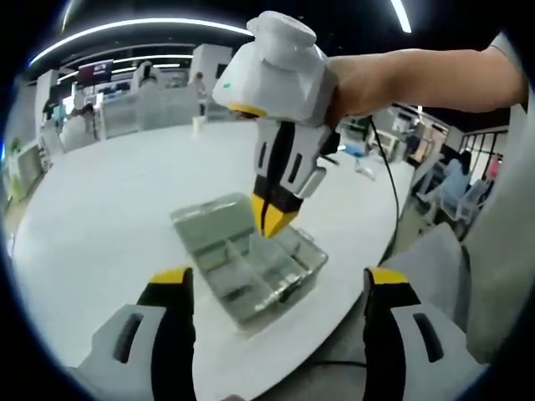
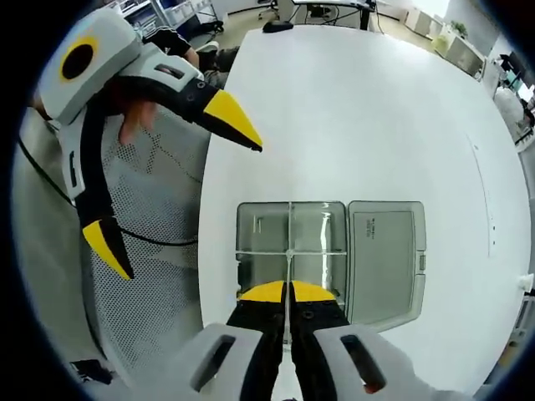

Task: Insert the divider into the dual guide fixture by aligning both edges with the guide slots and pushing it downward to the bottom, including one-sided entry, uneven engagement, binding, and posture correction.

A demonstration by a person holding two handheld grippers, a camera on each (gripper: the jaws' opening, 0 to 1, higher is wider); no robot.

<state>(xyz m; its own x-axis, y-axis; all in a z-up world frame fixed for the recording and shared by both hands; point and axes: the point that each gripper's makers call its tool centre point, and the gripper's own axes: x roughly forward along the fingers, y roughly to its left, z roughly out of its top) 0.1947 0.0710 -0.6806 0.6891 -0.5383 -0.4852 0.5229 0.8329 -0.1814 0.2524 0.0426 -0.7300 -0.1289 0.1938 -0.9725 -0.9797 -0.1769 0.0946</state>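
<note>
Pressed together, my right gripper (image 2: pixel 287 291) pinches the thin clear plastic divider (image 2: pixel 288 251), which stands inside the transparent rectangular box (image 2: pixel 251 234) near the edge of the round white tabletop (image 2: pixel 376 109). My left gripper (image 2: pixel 180 192) hovers beside it, jaws spread wide.

Looked like a big open-plan office or demo hall, not anybody's home. The work happened on a large round white table (image 1: pixel 100 225), and beyond its far edge the left gripper view showed long curved strip lights (image 1: pixel 125 29) on a dark ceiling, white counters (image 1: pixel 150 109) with a few people standing around, and a dark hanging sign (image 1: pixel 96 71). Past the table's right edge, someone sat at desks (image 1: pixel 456 180). In the right gripper view, a mesh office chair (image 2: pixel 155 242) sat just beside the table's left edge, with more chairs (image 2: pixel 292 10) at the far edge.
</note>
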